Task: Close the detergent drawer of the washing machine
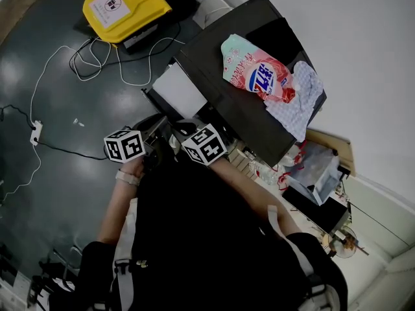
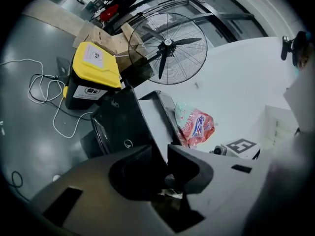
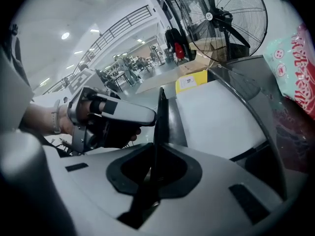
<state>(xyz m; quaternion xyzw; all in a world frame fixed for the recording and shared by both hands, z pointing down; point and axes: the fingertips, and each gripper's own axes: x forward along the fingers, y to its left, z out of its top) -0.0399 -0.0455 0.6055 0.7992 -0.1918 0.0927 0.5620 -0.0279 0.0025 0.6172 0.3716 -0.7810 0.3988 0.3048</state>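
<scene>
The dark washing machine (image 1: 253, 112) stands at the upper right of the head view. Its white detergent drawer (image 1: 178, 89) sticks out towards me. Both grippers meet at the drawer's near end, side by side. In the left gripper view the drawer's white panel (image 2: 156, 119) runs down into the narrow gap of my left gripper (image 2: 160, 155), and the jaws close on it. My right gripper (image 3: 153, 154) is shut on a thin dark edge (image 3: 161, 109) beside the drawer's white face (image 3: 216, 117). From the head view the fingertips are hidden among dark parts.
A pink detergent bag (image 1: 259, 73) and a checked cloth (image 1: 301, 102) lie on the machine's top. A yellow-lidded bin (image 1: 126, 8) and loose white cable (image 1: 97, 60) are on the grey floor to the left. A big floor fan (image 2: 167, 48) stands behind the machine.
</scene>
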